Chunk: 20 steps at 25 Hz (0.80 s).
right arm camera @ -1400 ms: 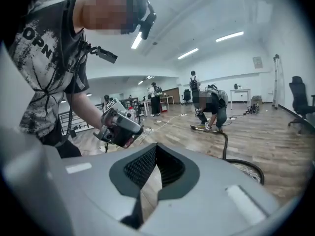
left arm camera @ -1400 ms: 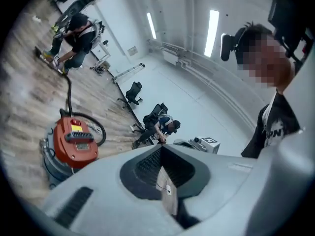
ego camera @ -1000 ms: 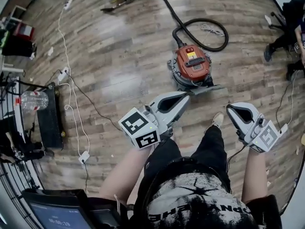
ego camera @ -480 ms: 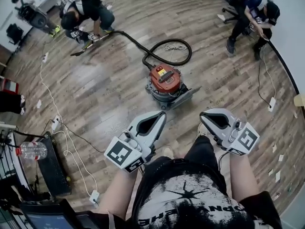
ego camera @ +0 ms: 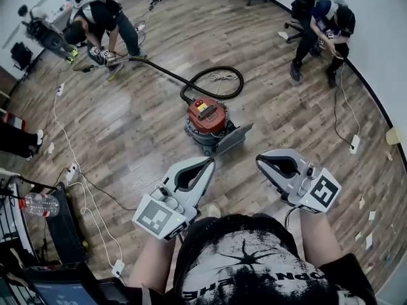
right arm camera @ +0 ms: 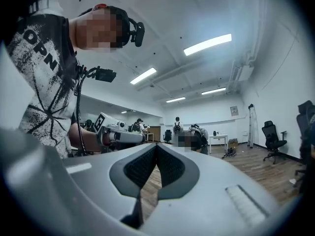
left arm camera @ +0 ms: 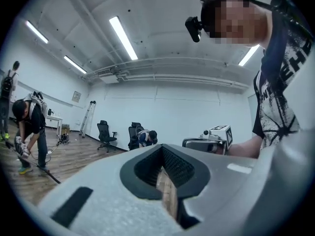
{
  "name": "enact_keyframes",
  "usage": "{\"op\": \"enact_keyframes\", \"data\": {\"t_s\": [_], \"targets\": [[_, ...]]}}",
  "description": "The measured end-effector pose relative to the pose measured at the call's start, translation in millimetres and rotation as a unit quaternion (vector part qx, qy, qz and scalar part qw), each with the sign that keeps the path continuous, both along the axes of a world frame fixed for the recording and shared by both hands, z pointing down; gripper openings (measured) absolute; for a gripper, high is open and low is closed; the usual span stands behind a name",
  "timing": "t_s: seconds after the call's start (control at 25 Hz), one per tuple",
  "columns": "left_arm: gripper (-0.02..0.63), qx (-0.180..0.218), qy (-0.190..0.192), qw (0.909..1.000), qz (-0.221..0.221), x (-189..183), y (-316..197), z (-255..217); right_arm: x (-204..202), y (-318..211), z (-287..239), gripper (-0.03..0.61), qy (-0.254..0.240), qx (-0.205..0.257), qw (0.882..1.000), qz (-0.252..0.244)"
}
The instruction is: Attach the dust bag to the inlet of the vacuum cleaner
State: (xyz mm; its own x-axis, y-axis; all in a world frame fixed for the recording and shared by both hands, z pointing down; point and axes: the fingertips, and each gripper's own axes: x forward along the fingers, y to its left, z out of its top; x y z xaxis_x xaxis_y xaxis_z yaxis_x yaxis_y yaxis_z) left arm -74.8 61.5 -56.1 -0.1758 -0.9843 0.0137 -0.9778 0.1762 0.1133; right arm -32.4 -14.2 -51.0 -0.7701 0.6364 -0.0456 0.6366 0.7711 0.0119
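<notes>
The red vacuum cleaner (ego camera: 206, 119) stands on the wooden floor ahead of me, and its black hose (ego camera: 213, 78) loops away behind it. A flat grey piece (ego camera: 233, 136) lies against its near right side; whether it is the dust bag I cannot tell. My left gripper (ego camera: 209, 162) and right gripper (ego camera: 259, 162) are held side by side, well short of the vacuum. Both are shut and hold nothing. The left gripper view shows its jaws (left arm camera: 160, 149) pressed together, with the right gripper (left arm camera: 210, 140) beside them. The right gripper view shows the same (right arm camera: 156, 147).
A person (ego camera: 102, 21) bends over the hose's far end at the back left. Another person (ego camera: 324, 18) sits on a chair at the back right. Cables, a power strip (ego camera: 70, 169) and a water bottle (ego camera: 39, 203) lie along the left.
Both grippers have come up and now point level. The head view has tilted up, so the vacuum sits farther off and the two people have come into view.
</notes>
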Motion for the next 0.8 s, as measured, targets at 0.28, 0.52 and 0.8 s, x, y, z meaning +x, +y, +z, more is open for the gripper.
{"op": "enact_keyframes", "data": {"t_s": [0.28,0.52,0.8], "targets": [[0.002,0.000,-0.003,0.9999,-0.015,72,-50,-13,63,-42,-12,0.006,-0.004,0.002,1.000,-0.016],[0.002,-0.006,0.006,0.9996,-0.027,118,-80,-5,108,-67,-10,0.006,-0.019,-0.002,0.999,-0.027],[0.002,-0.014,-0.014,0.9993,-0.032,145,-97,-14,129,-91,-25,0.006,-0.054,0.002,0.998,-0.008]]}}
